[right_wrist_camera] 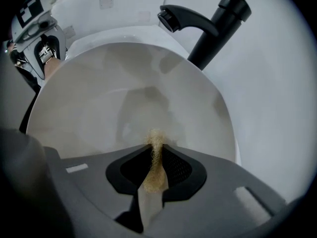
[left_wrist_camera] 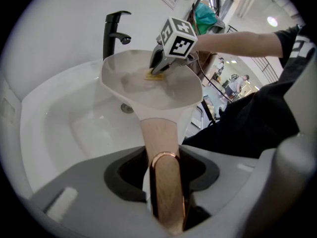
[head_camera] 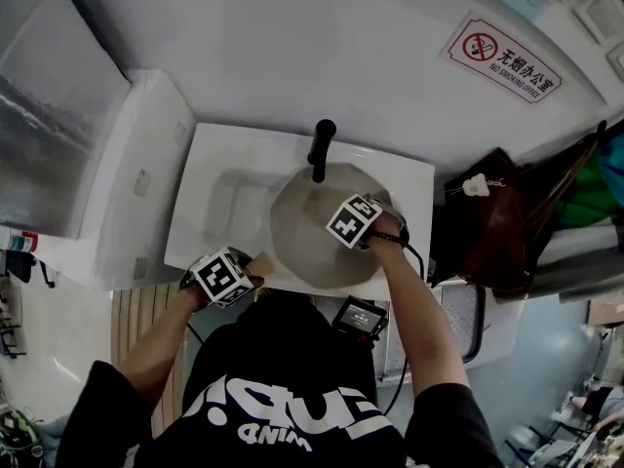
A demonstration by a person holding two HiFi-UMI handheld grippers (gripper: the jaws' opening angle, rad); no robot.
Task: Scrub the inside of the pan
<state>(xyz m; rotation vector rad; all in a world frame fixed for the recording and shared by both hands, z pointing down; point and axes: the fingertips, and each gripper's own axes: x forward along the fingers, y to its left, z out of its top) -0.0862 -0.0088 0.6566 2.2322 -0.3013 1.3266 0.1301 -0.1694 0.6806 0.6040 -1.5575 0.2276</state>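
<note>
Left gripper (left_wrist_camera: 166,182) clamped on pan handle (left_wrist_camera: 158,133); pan (left_wrist_camera: 124,83) tilted over sink (left_wrist_camera: 59,128). Right gripper (right_wrist_camera: 156,155) pinching scrub pad (right_wrist_camera: 155,175), pad against pan's inside. Scrubbing apparently underway; rest of inside likely left.

shirt (head_camera: 292,378): black, short-sleeved, white lettering (head_camera: 263,412) printed across it | left gripper (left_wrist_camera: 166,182), right gripper (right_wrist_camera: 156,155): shells moulded in grey, jaw recesses lined in darker grey | cube (head_camera: 222,276): one mounted on each gripper, faced with black-and-white square markers | cable (head_camera: 417,261): black, attached at right gripper
</note>
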